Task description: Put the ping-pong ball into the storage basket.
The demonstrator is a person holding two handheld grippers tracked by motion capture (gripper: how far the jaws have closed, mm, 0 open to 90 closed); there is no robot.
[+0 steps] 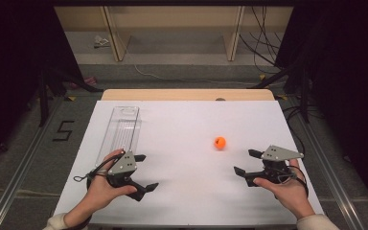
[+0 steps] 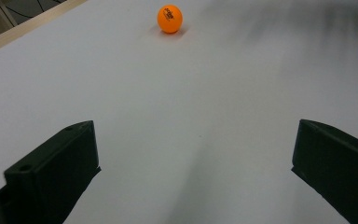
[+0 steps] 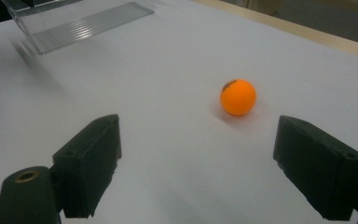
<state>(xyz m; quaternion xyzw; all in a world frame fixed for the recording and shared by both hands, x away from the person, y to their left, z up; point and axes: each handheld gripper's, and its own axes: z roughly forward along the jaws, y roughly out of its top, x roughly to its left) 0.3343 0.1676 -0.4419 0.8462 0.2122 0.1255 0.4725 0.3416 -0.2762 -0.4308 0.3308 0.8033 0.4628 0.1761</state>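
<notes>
The fingers of the right gripper are spread wide with nothing between them, and the fingers of the left gripper are spread wide and empty too. The orange ball sits by itself on the white table, a bit right of the middle and closer to the right edge than the left one. It is round, so it has no long side to line up with. In the right gripper view the ball lies just ahead of the open jaws and a little toward the right one, not touching either. In the left gripper view the ball is far off, well apart from the jaws. So the right hand is the nearer one, and I think it only needs a short push forward to get the ball between its jaws. A clear tray lies along the left edge, near the left hand, well away from the ball.
</notes>
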